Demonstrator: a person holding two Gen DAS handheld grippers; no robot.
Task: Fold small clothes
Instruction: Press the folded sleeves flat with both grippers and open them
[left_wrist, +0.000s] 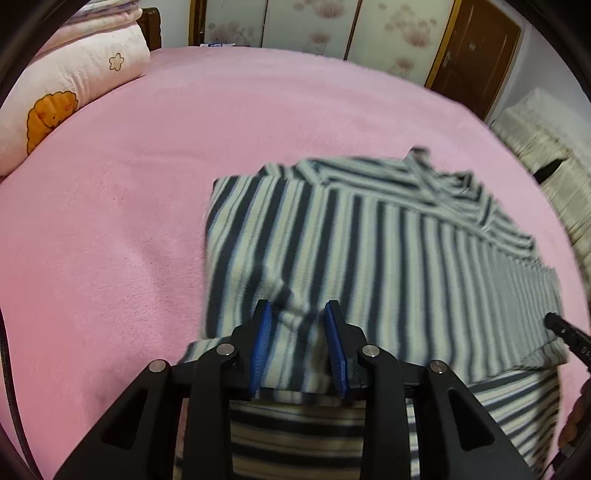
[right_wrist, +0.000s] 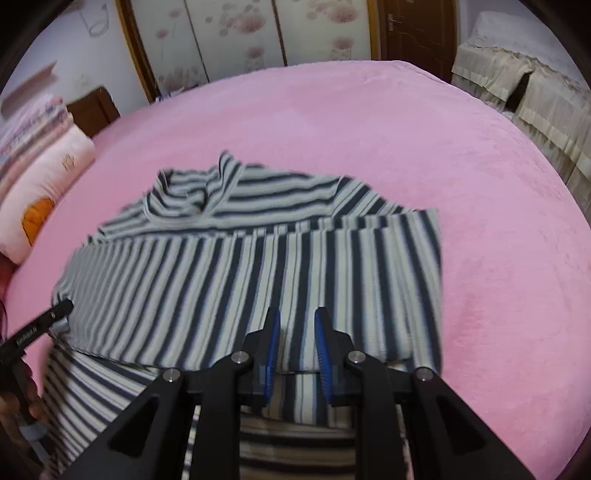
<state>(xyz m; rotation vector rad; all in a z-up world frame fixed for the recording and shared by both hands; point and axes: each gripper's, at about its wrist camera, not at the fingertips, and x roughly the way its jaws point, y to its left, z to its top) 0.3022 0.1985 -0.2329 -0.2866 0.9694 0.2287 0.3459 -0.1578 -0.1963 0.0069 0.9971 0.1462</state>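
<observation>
Left claw (left_wrist: 298, 314) spread a little, blue pads clear of cloth, nothing pinched. Right claw (right_wrist: 297, 320) same: narrow gap, empty, hovering over the folded hem. The navy-and-cream striped knit top (left_wrist: 369, 236) lies half-folded just ahead on the pink fleece bed cover (left_wrist: 129, 221), lower part doubled up over the body, collar bunched at the far end.

Risk, as I judge it: the loose top layer could slide or spring open now nothing holds it; a pad catching the knit on the next pass would drag the fold crooked. The bunched collar may lump up.

Beyond: pale pink pillow with an orange cartoon print (left_wrist: 55, 107) far left, well clear. Beige fringed covered furniture (right_wrist: 517, 74) at right. Nothing blocks the way.
</observation>
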